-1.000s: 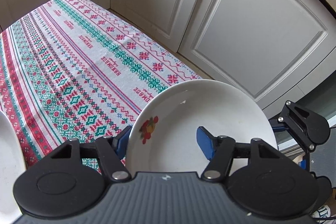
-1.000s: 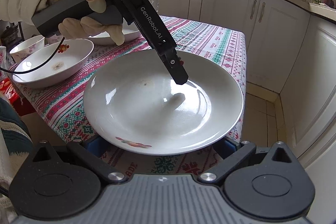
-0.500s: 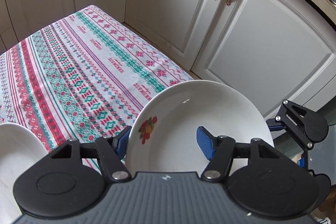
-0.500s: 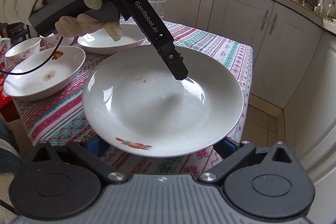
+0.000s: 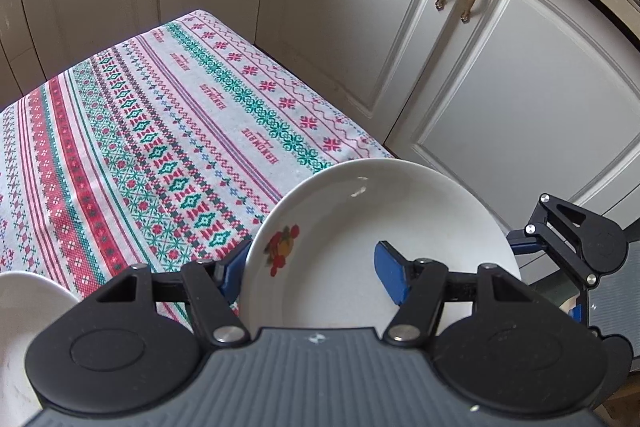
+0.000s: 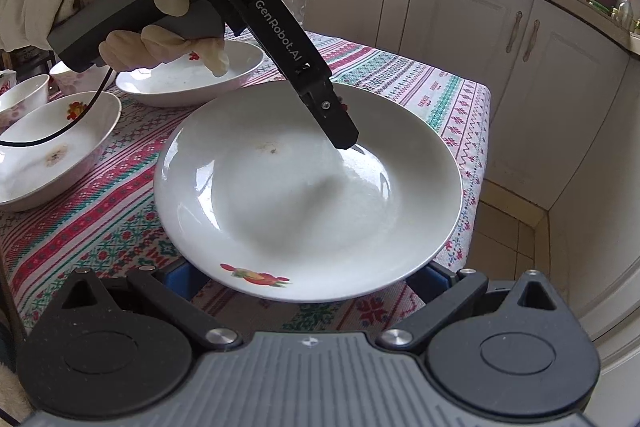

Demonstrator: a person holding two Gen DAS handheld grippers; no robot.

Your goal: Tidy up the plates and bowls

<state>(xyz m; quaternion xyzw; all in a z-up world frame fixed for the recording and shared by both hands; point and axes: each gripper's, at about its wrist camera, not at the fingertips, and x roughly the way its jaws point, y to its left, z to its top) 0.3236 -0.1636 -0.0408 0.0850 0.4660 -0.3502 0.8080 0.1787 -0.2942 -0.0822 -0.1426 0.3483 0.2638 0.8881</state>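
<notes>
My left claw [image 5: 312, 269] pinches the white plate [image 6: 308, 187] by its rim above the table [image 5: 132, 131], my right claw's [image 6: 308, 281] state is unclear, so a one-sided hold could let it tip and slide off.

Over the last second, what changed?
The white plate, carried by both grippers, travelled across the striped tablecloth toward the other dishes: the white bowl and the fruit-motif bowl now sit closer. Unchanged: left gripper astride the rim, right gripper under the near edge.
</notes>
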